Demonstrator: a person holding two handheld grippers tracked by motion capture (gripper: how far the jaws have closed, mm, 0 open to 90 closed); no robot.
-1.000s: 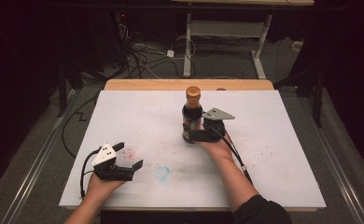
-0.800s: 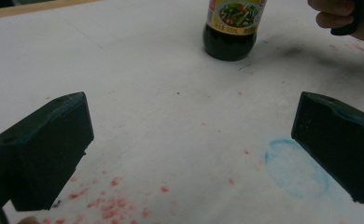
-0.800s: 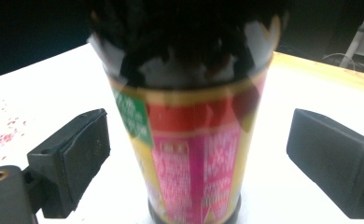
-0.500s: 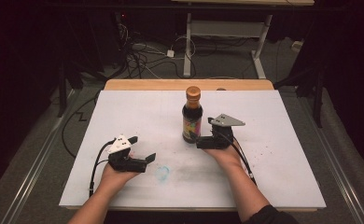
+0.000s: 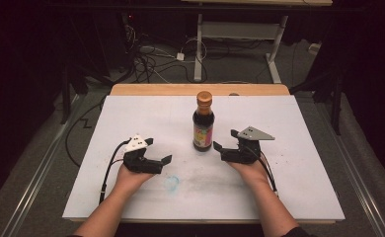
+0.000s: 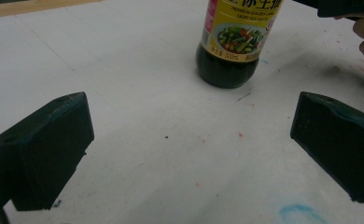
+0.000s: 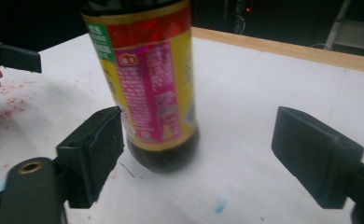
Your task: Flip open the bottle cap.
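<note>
The right gripper (image 5: 223,140), jaws just narrowing but wide and empty, is backing off the bottle (image 5: 203,122) standing at frame centre; the left gripper (image 5: 158,151), wide open, is nearing, seemingly taking over.

Both forearms enter from the bottom edge of the high view, each hand wrapped around the rear of its gripper with wrists low over the surface. Left gripper (image 5: 158,150) points inward toward the centre, jaws spread wide with nothing between the pads. Right gripper (image 5: 226,140) faces inward from the opposite side, grey three-cornered plate on top; its jaws have just been closing, yet remain apart with nothing pressed between them.
</note>
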